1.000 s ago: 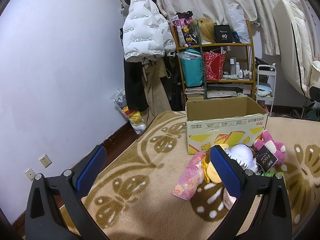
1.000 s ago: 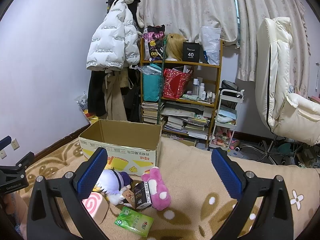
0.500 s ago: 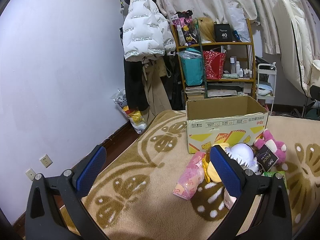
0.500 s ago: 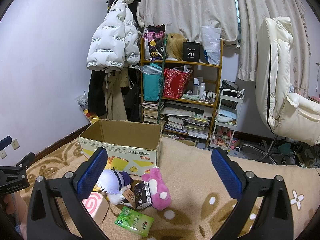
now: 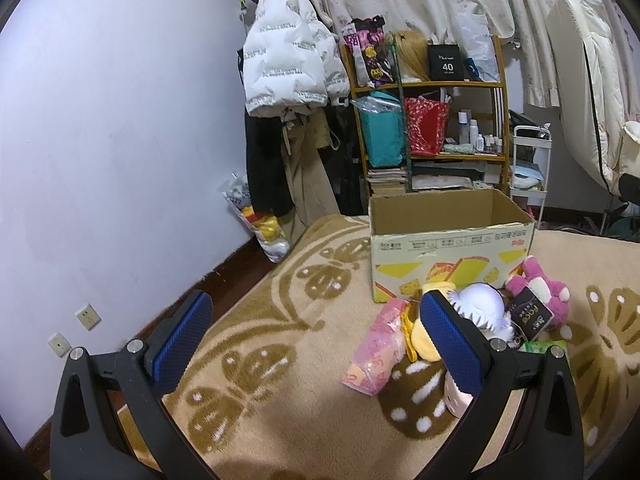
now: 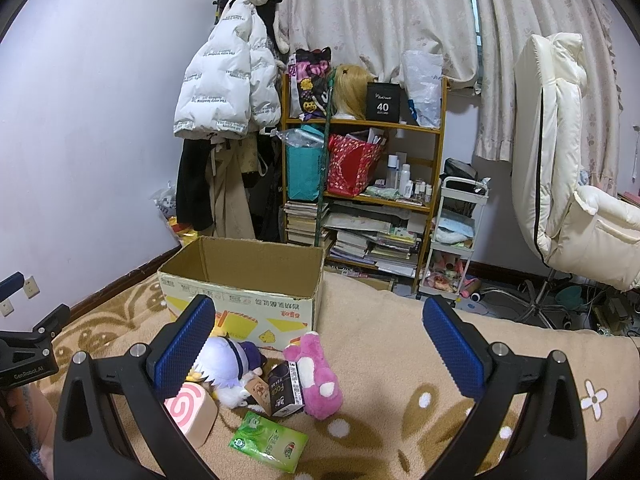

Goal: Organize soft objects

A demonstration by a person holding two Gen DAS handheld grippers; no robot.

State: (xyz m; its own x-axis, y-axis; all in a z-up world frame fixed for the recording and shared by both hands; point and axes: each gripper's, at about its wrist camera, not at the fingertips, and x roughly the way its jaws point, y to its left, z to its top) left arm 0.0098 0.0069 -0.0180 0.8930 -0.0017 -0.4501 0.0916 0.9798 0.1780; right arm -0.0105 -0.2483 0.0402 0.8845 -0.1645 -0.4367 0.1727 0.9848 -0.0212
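An open cardboard box stands on the beige patterned blanket; it also shows in the right wrist view. In front of it lies a pile of soft things: a pink plush, a white and purple plush doll, a pink swirl roll cushion, a black tissue pack, a green tissue pack, a pink packet and a yellow plush. My left gripper is open and empty, left of the pile. My right gripper is open and empty above the pile.
A wooden shelf full of bags and books stands behind the box. Coats hang left of it. A white trolley and a cream chair stand at the right. Wall sockets sit low on the left wall.
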